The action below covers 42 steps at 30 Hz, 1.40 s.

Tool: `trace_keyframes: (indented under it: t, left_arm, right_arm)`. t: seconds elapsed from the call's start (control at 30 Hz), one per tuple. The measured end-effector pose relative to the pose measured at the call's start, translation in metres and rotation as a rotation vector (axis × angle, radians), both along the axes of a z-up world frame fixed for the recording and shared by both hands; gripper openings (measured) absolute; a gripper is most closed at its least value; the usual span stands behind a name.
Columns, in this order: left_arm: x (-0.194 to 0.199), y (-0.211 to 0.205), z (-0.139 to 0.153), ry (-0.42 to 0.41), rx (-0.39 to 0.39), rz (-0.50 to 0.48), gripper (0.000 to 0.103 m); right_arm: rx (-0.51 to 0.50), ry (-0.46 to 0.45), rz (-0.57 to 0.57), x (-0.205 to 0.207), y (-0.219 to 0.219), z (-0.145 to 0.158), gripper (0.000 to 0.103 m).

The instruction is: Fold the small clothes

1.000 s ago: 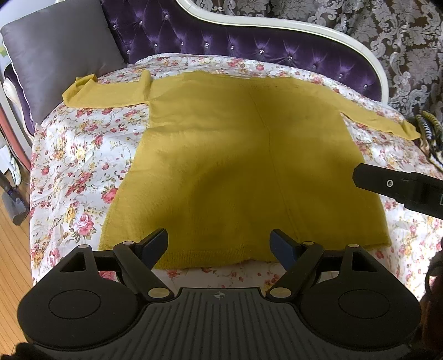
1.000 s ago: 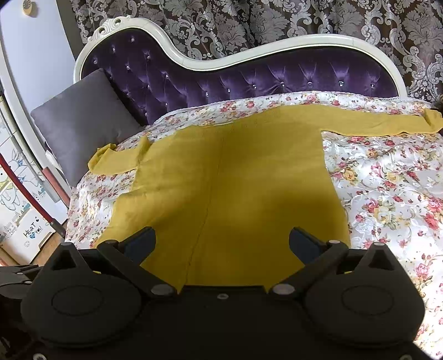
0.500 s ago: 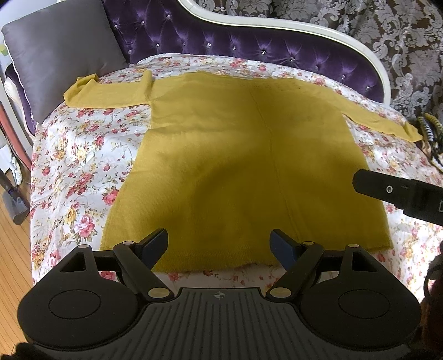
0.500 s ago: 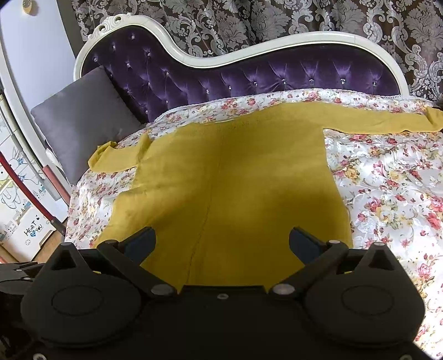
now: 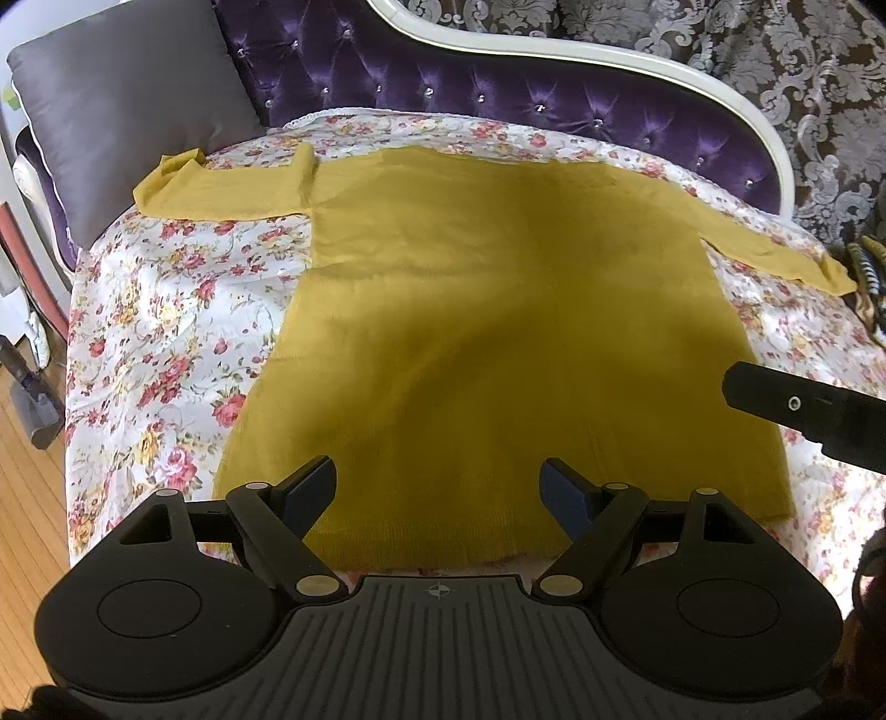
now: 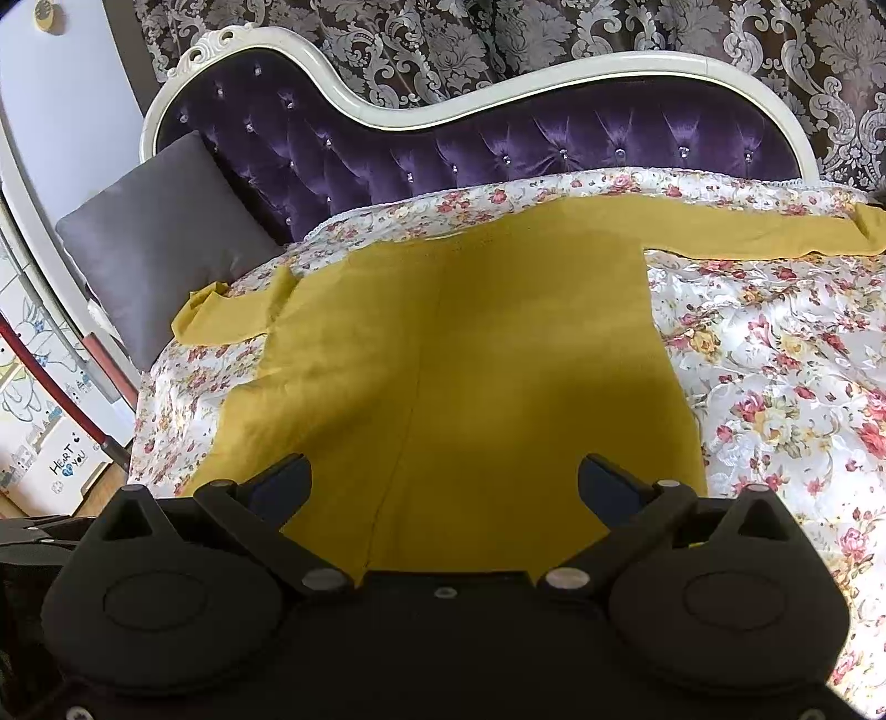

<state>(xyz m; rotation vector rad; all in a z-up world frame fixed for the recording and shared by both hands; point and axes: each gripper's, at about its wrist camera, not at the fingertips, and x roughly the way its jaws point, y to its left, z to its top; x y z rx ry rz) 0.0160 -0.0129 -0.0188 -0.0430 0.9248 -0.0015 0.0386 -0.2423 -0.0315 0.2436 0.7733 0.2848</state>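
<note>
A: Where is the garment?

B: The yellow top lies flat on the flowered bedspread, spread out with both sleeves stretched to the sides. Its hem is at the near edge of the bed and its neck end points towards the purple headboard. The end of the left-hand sleeve is a bit crumpled, just beside the grey cushion.

A: And the left claw?

B: The left claw hangs over the hem, tilted downward. Its jaws stand wide apart with nothing between them, only the yellow cloth underneath. I see no contact with the fabric.

A: The right one?

B: The right claw is also spread wide and grips nothing. From its own camera it sits above the near part of the top, with the middle seam running between the two fingers. In the left camera one of its black fingers pokes in from the right edge, over the right side of the top.

A: Does that finger touch the cloth?

B: I cannot tell; it seems to float above it.

A: Anything else around?

B: Patterned curtains behind the headboard, and wooden floor to the left of the bed.
</note>
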Motion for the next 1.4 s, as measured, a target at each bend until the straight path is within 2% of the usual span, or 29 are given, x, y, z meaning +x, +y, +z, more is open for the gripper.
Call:
trace_keyframes:
  t: [0.27, 0.47, 0.6, 0.63, 0.73, 0.87, 0.93, 1.13, 1.27, 1.4]
  left_arm:
    - [0.017, 0.0, 0.007, -0.029, -0.003, 0.008, 0.08]
    - [0.036, -0.001, 0.016, -0.135, -0.005, -0.008, 0.08]
    - [0.054, -0.006, 0.019, -0.202, 0.009, -0.021, 0.08]
    - [0.058, -0.007, 0.018, -0.209, 0.011, -0.026, 0.08]
    - [0.074, -0.011, 0.012, -0.208, 0.017, -0.045, 0.08]
    - [0.095, -0.016, -0.003, -0.176, 0.027, -0.062, 0.08]
    - [0.103, -0.017, -0.011, -0.163, 0.033, -0.079, 0.079]
    - [0.13, -0.022, -0.032, -0.172, 0.072, -0.098, 0.079]
    - [0.146, -0.022, -0.046, -0.149, 0.086, -0.099, 0.079]
    - [0.158, -0.021, -0.065, -0.085, 0.104, -0.103, 0.08]
  right_arm:
    - [0.011, -0.049, -0.012, 0.01, -0.006, 0.008, 0.102]
    - [-0.01, -0.225, -0.076, 0.012, -0.021, 0.026, 0.102]
    - [0.055, -0.37, -0.111, 0.013, -0.043, 0.022, 0.102]
    - [0.051, -0.373, -0.115, 0.018, -0.047, 0.021, 0.102]
    - [-0.028, -0.336, -0.149, 0.042, -0.065, 0.018, 0.102]
    - [-0.164, -0.324, -0.275, 0.081, -0.11, 0.011, 0.1]
    - [-0.206, -0.272, -0.331, 0.107, -0.141, 0.0, 0.091]
    - [-0.227, -0.096, -0.531, 0.172, -0.243, -0.037, 0.078]
    - [-0.249, -0.048, -0.649, 0.198, -0.289, -0.053, 0.077]
    - [-0.27, -0.025, -0.715, 0.215, -0.315, -0.065, 0.077]
